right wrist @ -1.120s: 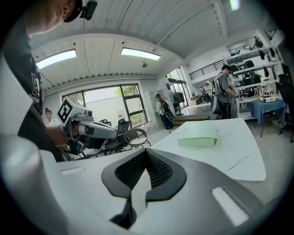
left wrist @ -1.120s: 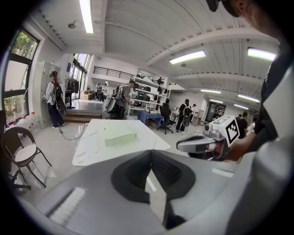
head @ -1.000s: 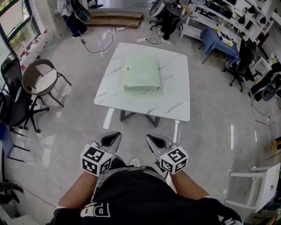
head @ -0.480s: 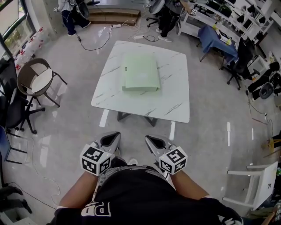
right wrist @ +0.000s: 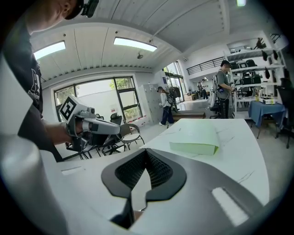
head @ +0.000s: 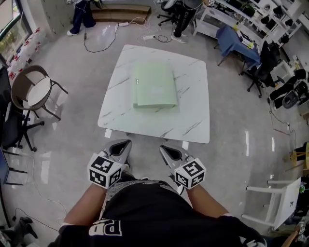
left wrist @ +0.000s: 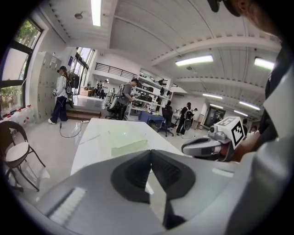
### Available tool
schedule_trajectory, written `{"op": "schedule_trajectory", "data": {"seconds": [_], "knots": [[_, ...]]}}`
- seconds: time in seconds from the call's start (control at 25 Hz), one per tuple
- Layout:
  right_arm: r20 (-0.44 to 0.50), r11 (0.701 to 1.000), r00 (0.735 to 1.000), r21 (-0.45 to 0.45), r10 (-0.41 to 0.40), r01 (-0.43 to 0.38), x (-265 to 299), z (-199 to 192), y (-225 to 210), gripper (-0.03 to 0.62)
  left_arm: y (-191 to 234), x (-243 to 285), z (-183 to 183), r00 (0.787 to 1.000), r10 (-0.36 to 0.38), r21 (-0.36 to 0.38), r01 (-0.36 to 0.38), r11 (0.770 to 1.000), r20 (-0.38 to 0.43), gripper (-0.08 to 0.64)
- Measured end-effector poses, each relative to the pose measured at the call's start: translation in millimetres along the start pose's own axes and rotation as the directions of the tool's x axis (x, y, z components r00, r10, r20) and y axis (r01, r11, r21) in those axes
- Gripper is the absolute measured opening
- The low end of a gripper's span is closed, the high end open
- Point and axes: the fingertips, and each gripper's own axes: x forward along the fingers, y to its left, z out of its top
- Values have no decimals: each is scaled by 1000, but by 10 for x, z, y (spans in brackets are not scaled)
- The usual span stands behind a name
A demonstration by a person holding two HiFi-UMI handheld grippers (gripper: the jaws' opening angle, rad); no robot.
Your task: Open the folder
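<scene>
A white, grey-veined table [head: 193, 118] stands ahead of me on a glossy grey floor [head: 231, 164]. On my left, a chair with a round pale seat [head: 33, 91] sits just beside a black swivel chair [head: 8, 123] at the edge of view. Near right, a white chair [head: 288, 195] stands well apart from the table. Far right, a blue cloth [head: 231, 39] hangs over a desk, with a dark office chair [head: 263, 65] near it (the shelving behind is too cluttered to read). Far off, cables [head: 101, 50] trail across the floor towards a wooden step [head: 120, 13], where a person [head: 79, 19] stands.
</scene>
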Motion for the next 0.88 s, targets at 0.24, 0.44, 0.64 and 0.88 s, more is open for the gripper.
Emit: {"op": "schedule_trajectory", "data": {"seconds": [0.24,0.44,0.64,0.88], "knots": [[-1,999,999,-28,-34,34,481,332,-237,0,530,249,328,1000,-17,18,17,1000,9,57],[-6,997,997,-34,-75,75,806,528,-333,0,897,378,504,998,-57,31,57,998,-4,57],[-12,992,992,-34,-122,122,1063,722,-446,0,1187,559,732,994,-108,64,109,992,-21,57],[-4,982,982,17,-187,187,1342,819,-606,0,1462,743,857,984,-171,113,174,978,-41,57]]}}
